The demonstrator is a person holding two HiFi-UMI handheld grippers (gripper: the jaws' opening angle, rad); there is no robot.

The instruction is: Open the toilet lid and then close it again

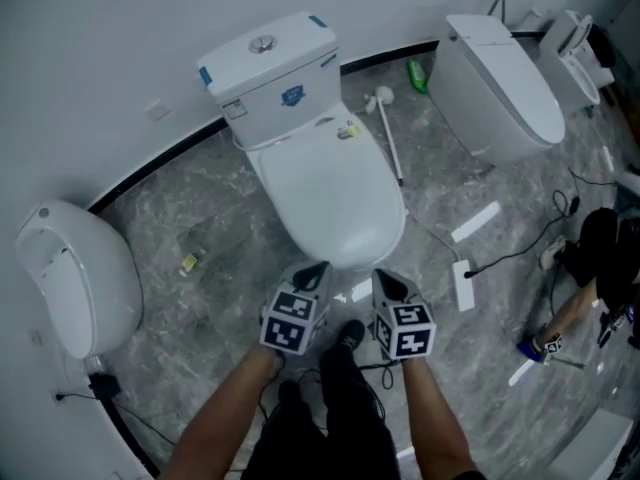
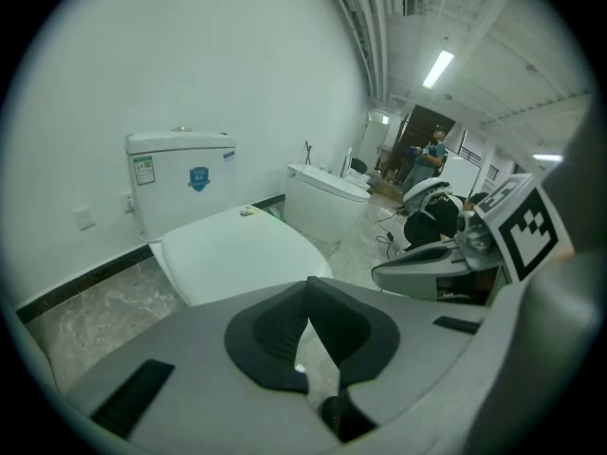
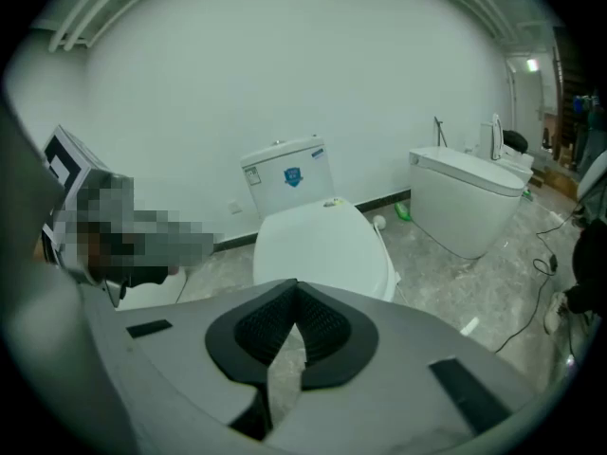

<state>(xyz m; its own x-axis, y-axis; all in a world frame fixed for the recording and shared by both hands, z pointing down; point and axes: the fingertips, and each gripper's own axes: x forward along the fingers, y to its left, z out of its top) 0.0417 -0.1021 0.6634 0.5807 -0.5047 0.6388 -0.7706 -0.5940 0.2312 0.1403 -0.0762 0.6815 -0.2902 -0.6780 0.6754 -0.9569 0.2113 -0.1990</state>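
Seen from above, a person stands before a white toilet (image 1: 345,243) on a grey marbled floor (image 1: 210,218), holding 2 grippers, 1 in each hand. The toilet lid (image 1: 330,193) lies flat and closed over the bowl. Its hinge end is against the tank (image 1: 270,73), which backs onto a white wall (image 1: 100,28).

The left gripper (image 1: 314,272) and the right gripper (image 1: 388,285) hang side by side just in front of the lid's rounded front edge. Both point forward and down toward it. Each gripper's own view shows its 2 black ribbed pads pressed together at the tips, clenched on nothing. The closed lid lies beyond them, apart from them.

To the right of the toilet, a white toilet brush (image 1: 390,138) lies on the floor, and a small green object (image 1: 417,75) sits near the wall. Further right is a second white toilet (image 1: 505,83), its lid also down. At the left, a rounded white fixture (image 1: 75,278) sits by the wall. A white power strip (image 1: 464,284) with a cable lies on the floor near the right gripper.
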